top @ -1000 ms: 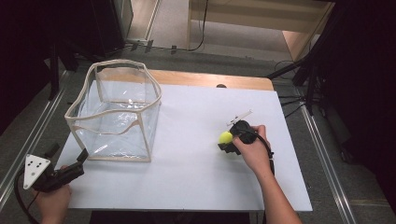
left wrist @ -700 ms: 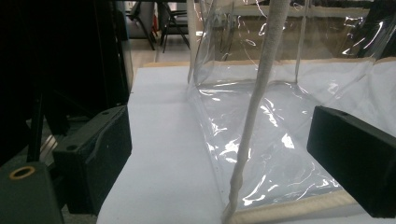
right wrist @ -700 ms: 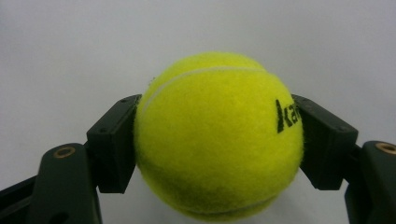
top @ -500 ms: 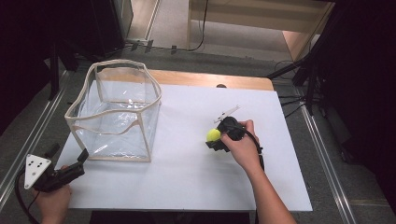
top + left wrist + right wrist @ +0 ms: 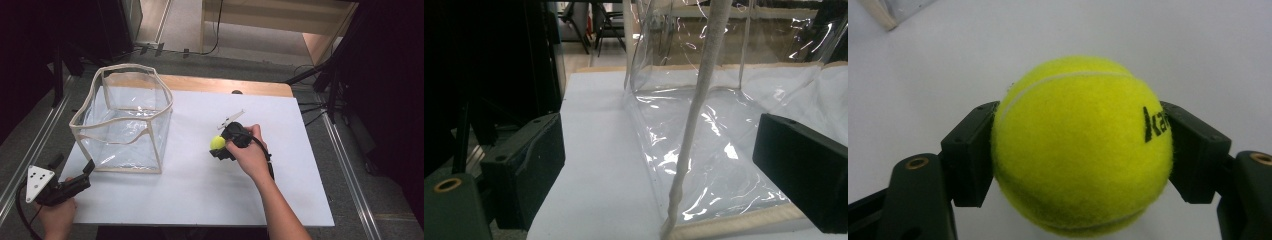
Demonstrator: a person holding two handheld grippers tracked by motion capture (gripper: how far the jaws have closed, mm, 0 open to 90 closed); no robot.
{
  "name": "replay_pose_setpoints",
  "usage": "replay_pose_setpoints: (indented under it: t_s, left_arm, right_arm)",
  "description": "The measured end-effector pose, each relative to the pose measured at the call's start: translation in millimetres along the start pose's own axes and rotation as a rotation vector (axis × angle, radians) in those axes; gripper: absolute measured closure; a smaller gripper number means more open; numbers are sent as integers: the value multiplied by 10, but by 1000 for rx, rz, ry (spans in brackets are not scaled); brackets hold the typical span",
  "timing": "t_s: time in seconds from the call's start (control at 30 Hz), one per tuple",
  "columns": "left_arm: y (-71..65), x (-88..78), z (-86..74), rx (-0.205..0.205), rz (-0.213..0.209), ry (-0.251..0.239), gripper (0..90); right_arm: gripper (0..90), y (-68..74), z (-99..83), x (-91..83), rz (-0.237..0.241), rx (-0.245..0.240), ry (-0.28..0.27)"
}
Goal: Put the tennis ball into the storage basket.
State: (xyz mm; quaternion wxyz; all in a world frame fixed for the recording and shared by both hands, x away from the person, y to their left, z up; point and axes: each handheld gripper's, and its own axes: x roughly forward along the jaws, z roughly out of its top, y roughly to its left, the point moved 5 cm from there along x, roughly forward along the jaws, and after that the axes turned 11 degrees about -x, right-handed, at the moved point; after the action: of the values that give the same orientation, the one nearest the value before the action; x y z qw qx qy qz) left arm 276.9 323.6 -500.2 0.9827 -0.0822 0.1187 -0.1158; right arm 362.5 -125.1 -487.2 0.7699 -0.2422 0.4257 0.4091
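A white surface (image 5: pixel 200 185) is seen from the high view, with a strip of bare wood along its far edge. On its left part stands a clear plastic bag (image 5: pixel 122 120), box-shaped, open at the top and edged in cream piping, its rim bent out of square. In the left gripper view the bag's near corner seam (image 5: pixel 694 125) rises between the two black jaws, and its crinkled transparent floor lies flat on the surface.

The left claw (image 5: pixel 84 172) is held low at the near left corner of the surface, just beside the bag's near left corner. Its jaws are spread wide and released, with nothing gripped between them. A grey three-cornered plate (image 5: pixel 39 179) sits on top of it, above the person's left hand (image 5: pixel 57 217).

The right claw (image 5: pixel 218 147) is held by the right hand (image 5: pixel 250 155) over the middle of the surface, well apart from the bag. It is clenched on a yellow-green tennis ball (image 5: pixel 1080 145), which is pressed from both sides by the jaws. Black lettering is visible on the ball's right side, partly hidden by a jaw. In the high view the ball (image 5: pixel 217 143) is seen at the claw's left end.
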Motion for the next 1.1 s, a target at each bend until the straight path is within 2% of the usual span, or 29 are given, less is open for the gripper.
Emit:
replay_pose_setpoints:
  t_s: [0.23, 0.47, 1.1]
  left_arm:
    - [4, 0, 2, 2, -2, 0, 69]
    - [9, -3, 3, 3, -1, 4, 69]
    - [13, -5, 7, -11, -5, 1, 69]
  right_arm:
    - [237, 65, 123, 48, 15, -33, 1]
    - [237, 109, 212, 59, 21, -45, -8]
    - [237, 300, 537, 203, 72, -113, -21]
